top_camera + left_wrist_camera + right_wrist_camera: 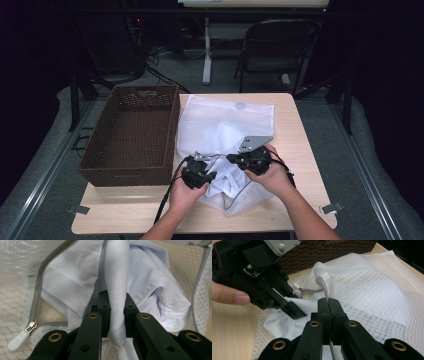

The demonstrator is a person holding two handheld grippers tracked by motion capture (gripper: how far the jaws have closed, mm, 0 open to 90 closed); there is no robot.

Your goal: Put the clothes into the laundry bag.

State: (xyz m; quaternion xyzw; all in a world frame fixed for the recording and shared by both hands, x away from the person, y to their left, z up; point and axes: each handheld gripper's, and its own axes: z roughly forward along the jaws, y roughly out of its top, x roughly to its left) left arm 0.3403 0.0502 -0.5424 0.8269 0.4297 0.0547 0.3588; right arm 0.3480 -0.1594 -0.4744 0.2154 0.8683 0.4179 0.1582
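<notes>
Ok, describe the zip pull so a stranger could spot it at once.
On the table, right of the brown basket, lies a white mesh bag. The zip pull is at the end of its grey zip, a small white tab.

We count two grippers, the left gripper (200, 176) and the right gripper (252, 159), one white mesh laundry bag (250, 117), one white garment (75, 287), one brown woven basket (131, 135), one wooden table (300, 150) and one folding chair (277, 45)
</notes>
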